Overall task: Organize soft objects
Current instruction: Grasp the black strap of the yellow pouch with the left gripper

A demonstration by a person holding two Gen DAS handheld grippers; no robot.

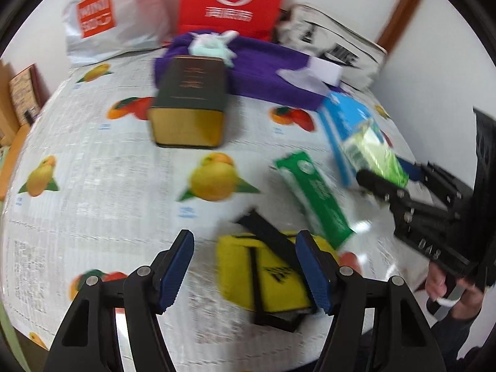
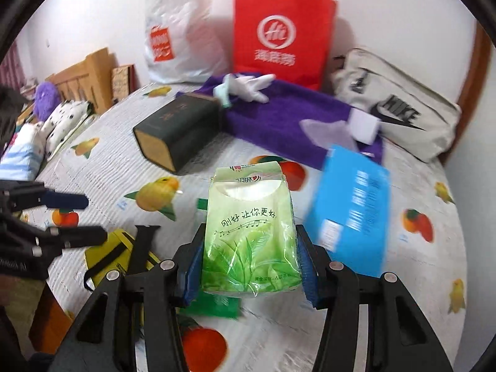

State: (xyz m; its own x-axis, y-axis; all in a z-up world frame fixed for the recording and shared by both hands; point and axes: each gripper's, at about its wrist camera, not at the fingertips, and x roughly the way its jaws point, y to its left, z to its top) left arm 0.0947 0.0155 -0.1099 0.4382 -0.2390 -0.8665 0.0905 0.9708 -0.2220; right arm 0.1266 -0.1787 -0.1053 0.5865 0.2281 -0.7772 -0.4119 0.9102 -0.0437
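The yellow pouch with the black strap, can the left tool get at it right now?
Probably yes. The left tool is open with the yellow pouch right between its fingers, nothing lying over it, and the right tool holds the tissue pack off to the side.

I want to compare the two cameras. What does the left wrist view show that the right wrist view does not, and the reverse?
Only the left wrist view shows the whole green flat packet and the left gripper open over the yellow pouch.

Only the right wrist view shows the tissue pack's printed face, with the right gripper gripping it, and the spotted pillow at the far left.

Both show the dark box, purple towel, blue box and red bag.
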